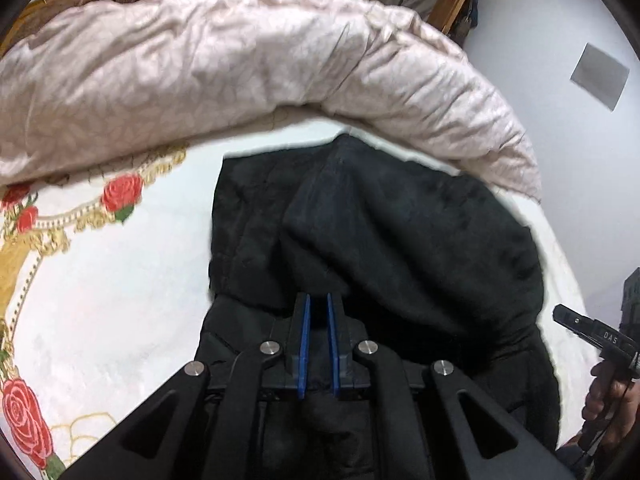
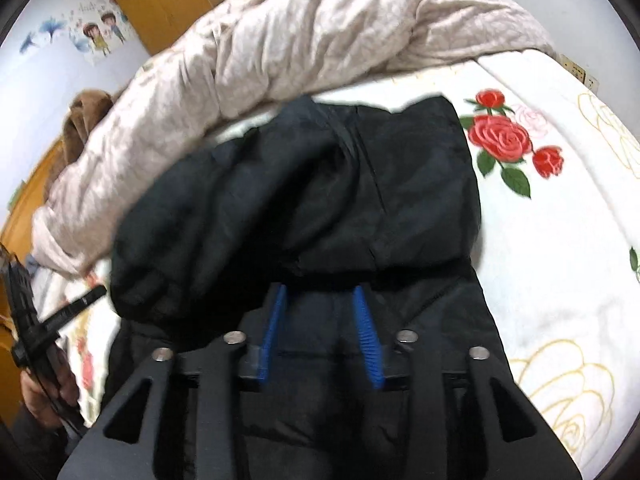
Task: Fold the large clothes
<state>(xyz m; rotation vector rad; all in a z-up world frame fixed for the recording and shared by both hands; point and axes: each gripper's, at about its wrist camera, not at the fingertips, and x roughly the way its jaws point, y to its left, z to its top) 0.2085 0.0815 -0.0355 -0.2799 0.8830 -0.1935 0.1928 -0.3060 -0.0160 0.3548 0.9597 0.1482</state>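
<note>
A large black padded jacket [image 1: 400, 236] lies on the bed, its far part folded back over the near part; it also shows in the right wrist view [image 2: 320, 200]. My left gripper [image 1: 317, 300] hovers over the fold edge, its blue pads [image 1: 305, 340] close together with a narrow gap; no cloth is visibly pinched. My right gripper [image 2: 320, 292] is open, its blue pads [image 2: 366, 336] spread over the jacket just short of the fold edge. The right gripper also shows at the left wrist view's right edge [image 1: 560, 314], and the left one at the right wrist view's left edge [image 2: 100, 292].
A white bedsheet with red roses [image 1: 100, 280] [image 2: 560, 260] covers the bed. A crumpled pink quilt [image 1: 240, 68] [image 2: 300, 36] lies along the far side, touching the jacket's far edge. A brown blanket [image 2: 84, 120] and a wooden wardrobe [image 2: 172, 0] stand beyond.
</note>
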